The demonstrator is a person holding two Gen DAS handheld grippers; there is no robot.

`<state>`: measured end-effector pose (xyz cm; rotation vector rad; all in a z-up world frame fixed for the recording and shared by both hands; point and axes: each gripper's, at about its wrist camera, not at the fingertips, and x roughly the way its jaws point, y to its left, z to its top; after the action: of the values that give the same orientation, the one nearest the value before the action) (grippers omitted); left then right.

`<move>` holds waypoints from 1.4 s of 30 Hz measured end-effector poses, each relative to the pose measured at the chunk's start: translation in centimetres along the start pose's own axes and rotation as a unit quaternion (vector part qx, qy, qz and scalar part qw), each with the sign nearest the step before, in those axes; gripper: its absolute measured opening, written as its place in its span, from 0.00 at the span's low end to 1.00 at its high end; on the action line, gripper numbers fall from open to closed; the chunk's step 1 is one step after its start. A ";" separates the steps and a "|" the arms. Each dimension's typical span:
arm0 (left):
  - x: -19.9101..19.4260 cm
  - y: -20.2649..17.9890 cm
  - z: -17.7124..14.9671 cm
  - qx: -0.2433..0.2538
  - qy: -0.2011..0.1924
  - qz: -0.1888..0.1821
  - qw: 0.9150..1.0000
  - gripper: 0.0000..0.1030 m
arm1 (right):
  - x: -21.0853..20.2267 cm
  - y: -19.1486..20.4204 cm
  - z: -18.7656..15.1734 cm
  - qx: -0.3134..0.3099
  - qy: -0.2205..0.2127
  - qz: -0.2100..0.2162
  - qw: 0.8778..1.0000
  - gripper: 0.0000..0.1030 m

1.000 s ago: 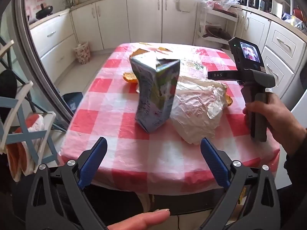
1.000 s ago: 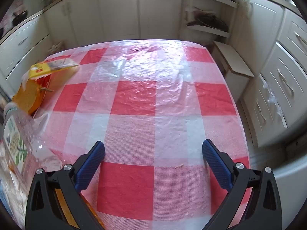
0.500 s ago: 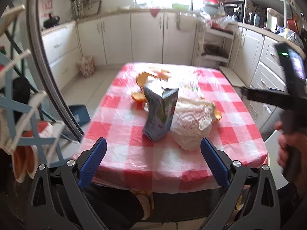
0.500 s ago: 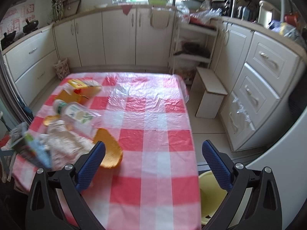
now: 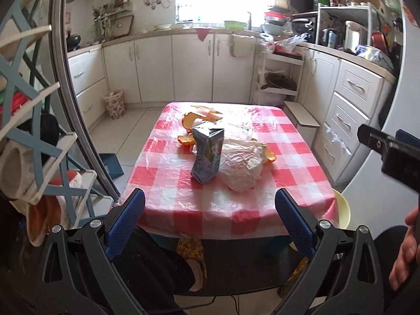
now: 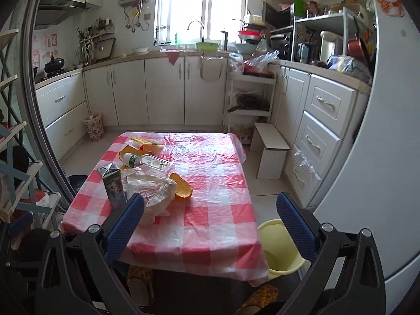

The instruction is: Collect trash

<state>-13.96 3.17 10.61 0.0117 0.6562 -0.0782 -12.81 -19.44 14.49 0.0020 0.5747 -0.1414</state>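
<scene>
- Hovering short of the near edge of the desk [image 5: 183, 207], both pairs of tongs, holding nothing.
- Gaping wide, the left tongs [image 5: 210, 220], blue pads far apart, framing the pile of trash from a distance.
- Gaping equally wide, the right tongs [image 6: 210, 223], with the left pad overlapping the view of the crumpled plastic bag [image 6: 155, 191].
- Lying under a red and white checked cloth with a clear plastic cover, the desk, in the middle of a kitchen with white cabinets.
- Standing upright and dented near the middle of the desk, a grey drink carton [image 5: 207, 155], touching the crumpled plastic bag on its right.
- Lying on its side just behind the bag, a clear plastic bottle [image 6: 147, 161] with a green cap.
- Resting around the pile, pieces of orange peel [image 6: 182, 187], one just right of the bag, others farther back beside a yellow box [image 6: 145, 141].
- Sitting on the floor just beside the near right corner of the desk, a pale yellow bin [image 6: 281, 246], open on top.
- Showing at the right edge of the left view, a hand [image 5: 405, 246] gripping the other tool.
</scene>
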 end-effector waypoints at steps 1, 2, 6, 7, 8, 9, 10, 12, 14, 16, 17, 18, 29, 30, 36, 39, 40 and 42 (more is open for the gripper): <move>-0.5 -0.1 0.0 0.001 -0.005 0.001 1.000 0.92 | -0.8 0.0 -0.3 0.000 -0.004 -0.003 1.000 0.94; -1.0 -0.2 0.0 0.002 -0.008 0.000 1.000 0.92 | -1.3 -0.1 -0.5 0.002 -0.008 -0.005 1.000 0.94; -2.1 -0.6 -0.4 0.006 -0.013 -0.003 1.000 0.92 | -3.3 -0.4 -1.3 0.013 -0.021 -0.017 1.000 0.94; -2.4 -0.6 -0.3 0.007 -0.014 -0.004 1.000 0.92 | -3.5 -0.4 -1.3 0.013 -0.022 -0.019 0.999 0.94; -2.6 -0.7 -0.4 0.008 -0.016 -0.004 1.000 0.92 | -3.7 -0.4 -1.5 0.014 -0.025 -0.022 0.999 0.94; -2.8 -0.7 -0.3 0.008 -0.018 -0.005 1.000 0.92 | -3.9 -0.5 -1.5 0.014 -0.026 -0.025 0.999 0.94; -3.1 -0.8 -0.3 0.007 -0.020 -0.005 1.000 0.92 | -4.0 -0.6 -1.6 0.015 -0.027 -0.027 0.999 0.94; -3.4 -0.9 -0.2 0.008 -0.024 -0.005 1.000 0.92 | -4.3 -0.8 -1.8 0.017 -0.029 -0.028 0.999 0.94; -3.7 -0.9 -0.1 0.009 -0.025 -0.005 1.000 0.92 | -4.5 -0.7 -2.0 0.019 -0.031 -0.028 0.999 0.94; -3.9 -1.0 0.0 0.010 -0.027 -0.005 1.000 0.92 | -4.7 -0.8 -2.0 0.020 -0.033 -0.026 0.999 0.94; -4.0 -1.0 0.0 0.010 -0.028 -0.005 1.000 0.92 | -4.8 -0.8 -1.9 0.019 -0.034 -0.026 0.999 0.94; -4.1 -1.0 0.1 0.011 -0.028 -0.005 1.000 0.92 | -4.9 -0.8 -1.9 0.018 -0.035 -0.026 0.999 0.94; -4.3 -1.1 0.1 0.011 -0.029 -0.005 1.000 0.92 | -5.2 -0.7 -1.9 0.016 -0.036 -0.026 0.999 0.94; -4.2 -1.1 0.1 0.011 -0.029 -0.006 1.000 0.92 | -5.3 -0.6 -1.9 0.015 -0.037 -0.026 0.999 0.94; -4.3 -1.0 0.1 0.011 -0.028 -0.006 1.000 0.92 | -5.4 -0.7 -1.8 0.011 -0.035 -0.025 0.999 0.94; -4.3 -1.0 0.1 0.011 -0.027 -0.006 1.000 0.92 | -5.4 -0.7 -1.7 0.011 -0.035 -0.025 0.999 0.94; -4.3 -1.0 0.1 0.011 -0.026 -0.006 1.000 0.92 | -5.4 -0.7 -1.7 0.011 -0.035 -0.025 0.999 0.94; -4.3 -0.9 0.1 0.011 -0.025 -0.006 1.000 0.92 | -5.4 -0.7 -1.7 0.010 -0.035 -0.026 0.999 0.94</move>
<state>-17.35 2.56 13.32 0.0265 0.6051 -0.0967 -18.30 -19.33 16.07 0.0021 0.5026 -0.1966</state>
